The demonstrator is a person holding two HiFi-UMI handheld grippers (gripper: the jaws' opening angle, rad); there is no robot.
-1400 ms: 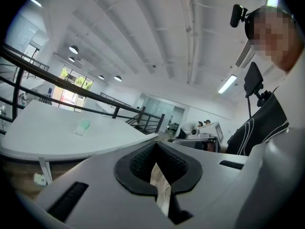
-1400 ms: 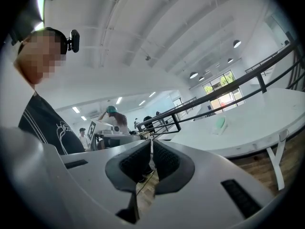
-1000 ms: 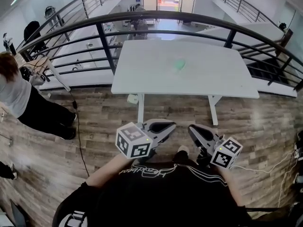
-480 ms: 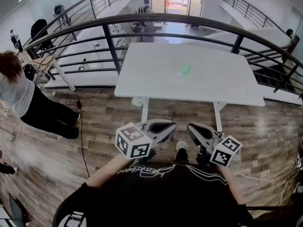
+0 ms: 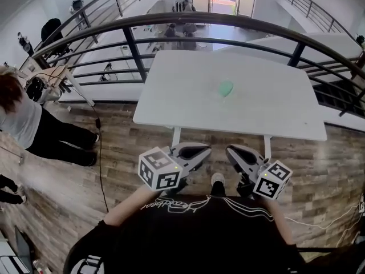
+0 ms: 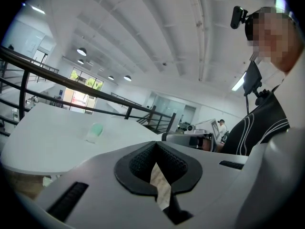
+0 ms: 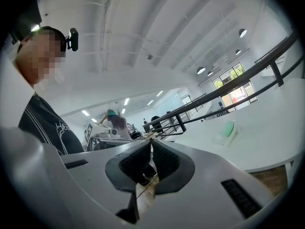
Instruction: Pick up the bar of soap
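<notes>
A pale green bar of soap (image 5: 226,87) lies on the white table (image 5: 171,96), right of its middle. It also shows as a small green block in the left gripper view (image 6: 96,130) and the right gripper view (image 7: 228,129). Both grippers are held close to my body, over the wooden floor and short of the table's near edge. My left gripper (image 5: 202,151) (image 6: 156,149) is shut with nothing in it. My right gripper (image 5: 232,151) (image 7: 150,143) has its tips together and is also empty. The two point roughly at each other.
A dark curved railing (image 5: 131,56) runs behind the table. The table's white legs (image 5: 176,136) stand just ahead of the grippers. A person in a grey top (image 5: 23,119) stands at the left, with a black cable (image 5: 100,153) on the floor nearby.
The table and soap have come closer and sit lower in the head view. Both grippers keep their pose in front of my body, still shut.
</notes>
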